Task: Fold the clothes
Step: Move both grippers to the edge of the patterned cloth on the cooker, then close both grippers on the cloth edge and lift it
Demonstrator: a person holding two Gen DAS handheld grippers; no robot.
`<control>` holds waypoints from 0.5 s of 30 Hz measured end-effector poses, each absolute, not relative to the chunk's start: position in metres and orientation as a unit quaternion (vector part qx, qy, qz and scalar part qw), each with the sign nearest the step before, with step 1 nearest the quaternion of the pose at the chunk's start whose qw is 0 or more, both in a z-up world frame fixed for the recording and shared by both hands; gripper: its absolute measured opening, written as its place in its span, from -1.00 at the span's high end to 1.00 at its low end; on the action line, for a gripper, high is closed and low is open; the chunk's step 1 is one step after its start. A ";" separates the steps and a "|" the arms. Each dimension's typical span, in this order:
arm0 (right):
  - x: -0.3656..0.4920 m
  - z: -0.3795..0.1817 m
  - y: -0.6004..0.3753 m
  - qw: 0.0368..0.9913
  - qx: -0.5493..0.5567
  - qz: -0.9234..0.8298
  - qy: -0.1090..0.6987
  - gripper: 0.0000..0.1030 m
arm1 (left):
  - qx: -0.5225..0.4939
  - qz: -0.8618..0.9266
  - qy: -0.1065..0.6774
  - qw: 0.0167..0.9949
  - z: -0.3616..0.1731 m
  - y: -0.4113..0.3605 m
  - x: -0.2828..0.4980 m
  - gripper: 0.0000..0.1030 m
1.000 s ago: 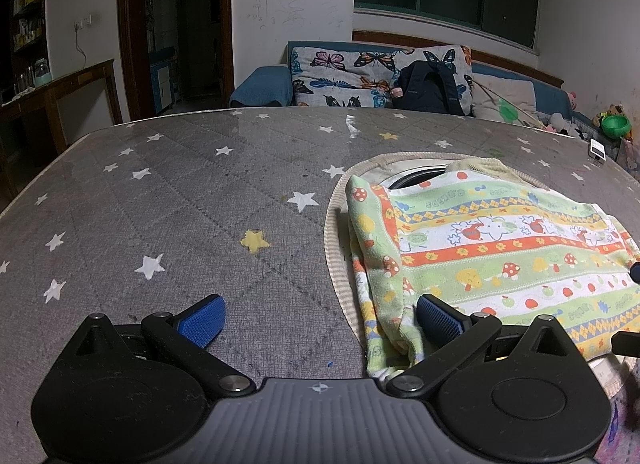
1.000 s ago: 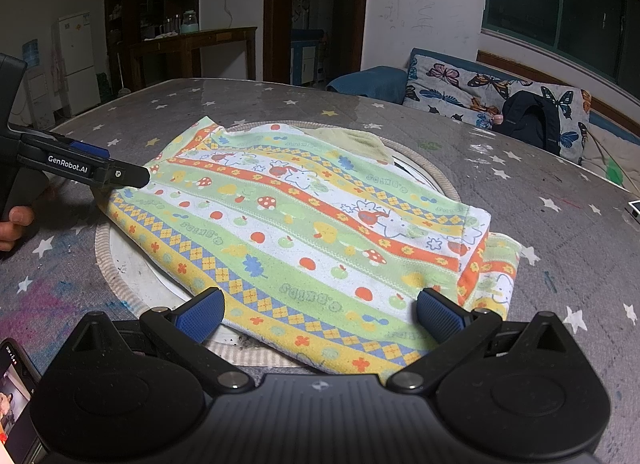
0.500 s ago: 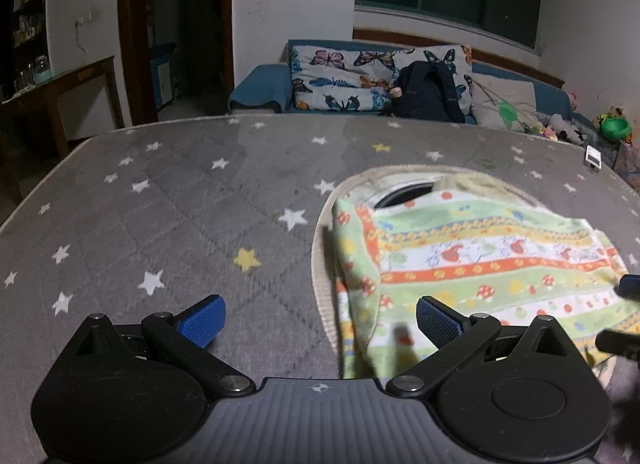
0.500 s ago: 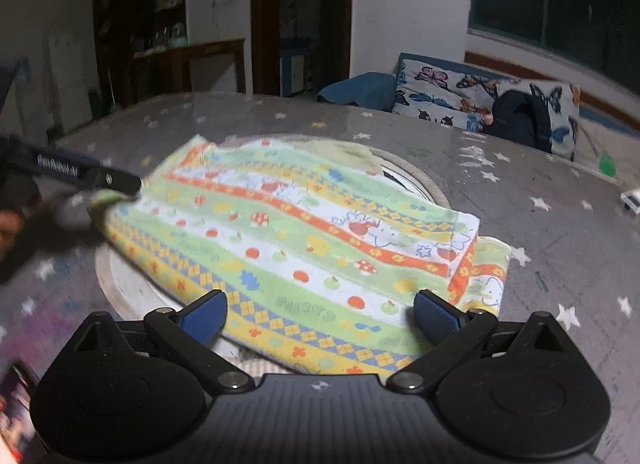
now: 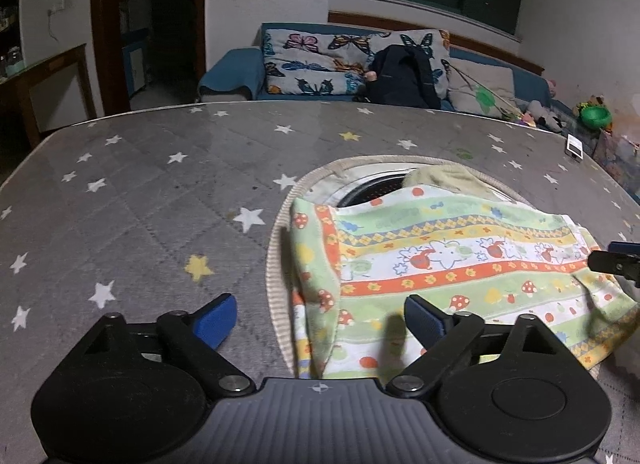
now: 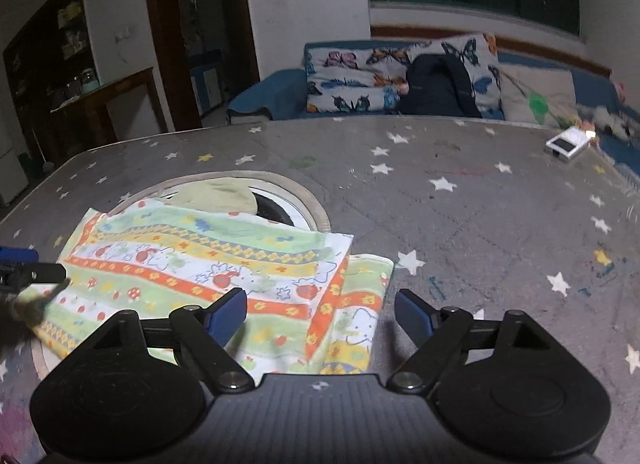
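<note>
A folded children's garment (image 5: 440,264) with green, orange and yellow stripes and mushroom prints lies on the grey star-print table, over a round opening. It also shows in the right wrist view (image 6: 224,268). My left gripper (image 5: 320,316) is open and empty, above the garment's left edge. My right gripper (image 6: 320,310) is open and empty, above the garment's right end, where a lower layer sticks out. Each gripper's fingertip shows at the edge of the other's view.
The round opening's beige rim (image 5: 276,264) and dark metal inside (image 5: 372,188) lie under the garment, with a pale cloth (image 6: 216,196) in it. A small white box (image 6: 568,142) sits far right. A sofa (image 5: 360,64) with a dark backpack stands behind the table (image 5: 140,204).
Both grippers have pulled back and risen off the garment. The right gripper has swung toward the garment's right end. The garment lies where it was.
</note>
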State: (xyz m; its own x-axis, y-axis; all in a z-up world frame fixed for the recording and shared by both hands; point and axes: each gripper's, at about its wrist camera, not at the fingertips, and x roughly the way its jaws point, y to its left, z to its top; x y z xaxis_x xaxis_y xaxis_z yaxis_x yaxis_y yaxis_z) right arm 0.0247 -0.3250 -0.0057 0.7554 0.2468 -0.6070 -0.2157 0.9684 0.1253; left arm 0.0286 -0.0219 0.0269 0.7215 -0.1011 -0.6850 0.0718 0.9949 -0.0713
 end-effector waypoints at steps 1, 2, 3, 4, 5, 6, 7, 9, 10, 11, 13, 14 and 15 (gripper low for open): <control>0.027 -0.007 -0.324 0.935 0.025 0.122 0.331 -0.55 | -0.021 -0.050 0.372 0.927 0.026 -0.022 0.029 -0.61; 0.029 -0.008 -0.324 0.934 0.025 0.122 0.334 -0.52 | -0.021 -0.054 0.373 0.926 0.025 -0.022 0.030 -0.47; 0.030 -0.010 -0.322 0.933 0.025 0.121 0.337 -0.47 | -0.023 -0.057 0.375 0.925 0.025 -0.022 0.032 -0.42; 0.031 -0.011 -0.321 0.932 0.025 0.121 0.340 -0.43 | -0.025 -0.060 0.378 0.924 0.024 -0.022 0.033 -0.38; 0.032 -0.014 -0.320 0.930 0.027 0.122 0.345 -0.37 | -0.024 -0.062 0.376 0.924 0.023 -0.022 0.033 -0.35; 0.033 -0.015 -0.319 0.929 0.029 0.124 0.348 -0.37 | -0.024 -0.064 0.373 0.925 0.023 -0.023 0.034 -0.33; 0.034 -0.016 -0.317 0.929 0.028 0.124 0.347 -0.36 | -0.024 -0.066 0.372 0.925 0.023 -0.023 0.034 -0.25; 0.034 -0.017 -0.315 0.929 0.026 0.128 0.345 -0.20 | -0.027 -0.077 0.373 0.924 0.023 -0.023 0.035 0.01; 0.034 -0.017 -0.315 0.929 0.028 0.129 0.345 -0.11 | -0.030 -0.081 0.374 0.923 0.024 -0.023 0.035 0.07; 0.034 -0.017 -0.315 0.928 0.031 0.133 0.345 0.01 | -0.032 -0.084 0.373 0.923 0.023 -0.024 0.036 0.14; 0.035 -0.016 -0.315 0.926 0.037 0.141 0.348 0.05 | -0.034 -0.090 0.372 0.923 0.023 -0.024 0.035 0.20; 0.035 -0.016 -0.315 0.926 0.038 0.142 0.348 0.05 | -0.034 -0.089 0.373 0.923 0.023 -0.025 0.035 0.20; 0.035 -0.017 -0.315 0.926 0.038 0.142 0.347 0.05 | -0.034 -0.088 0.374 0.923 0.023 -0.025 0.035 0.19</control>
State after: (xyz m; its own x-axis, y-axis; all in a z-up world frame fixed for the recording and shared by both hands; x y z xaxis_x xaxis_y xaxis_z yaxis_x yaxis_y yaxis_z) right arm 0.0352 -0.3150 -0.0166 0.7187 0.2902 -0.6319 -0.2377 0.9565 0.1690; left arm 0.0353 -0.0246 0.0232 0.7053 -0.1886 -0.6833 0.1374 0.9821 -0.1292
